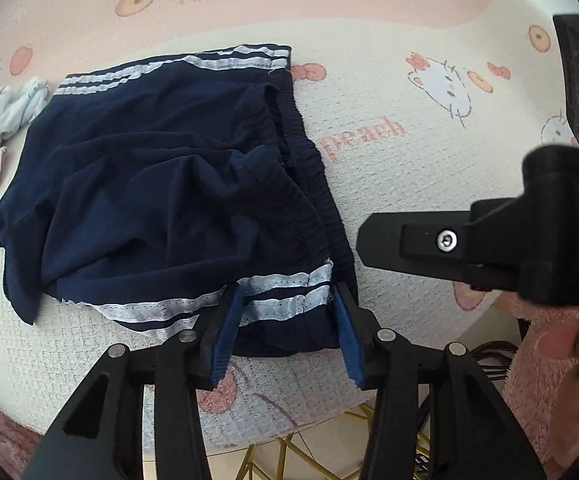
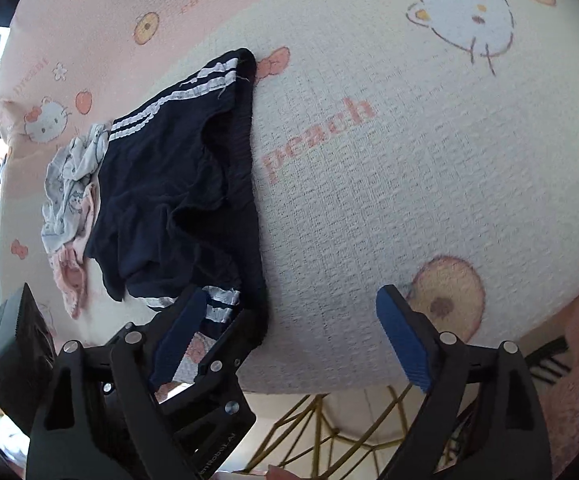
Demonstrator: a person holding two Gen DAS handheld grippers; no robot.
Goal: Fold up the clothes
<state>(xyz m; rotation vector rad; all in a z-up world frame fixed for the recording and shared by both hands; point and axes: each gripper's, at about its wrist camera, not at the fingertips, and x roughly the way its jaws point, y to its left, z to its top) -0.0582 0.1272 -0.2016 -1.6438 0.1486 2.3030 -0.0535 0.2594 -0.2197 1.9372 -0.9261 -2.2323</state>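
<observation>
While the navy shorts [image 1: 161,184] lie doubled but rumpled at the cloth's [image 1: 409,184] centre, folding looks partly done: stripes meet at the near corner, yet wrinkles and another fold remain. At six o'clock the left gripper [image 1: 285,320] straddles that striped corner, jaws parted, pads not pressing. At three o'clock the right gripper [image 2: 289,340] stands wide open over bare cloth. A pale crumpled garment [image 1: 5,116] waits at nine o'clock, unfolded.
</observation>
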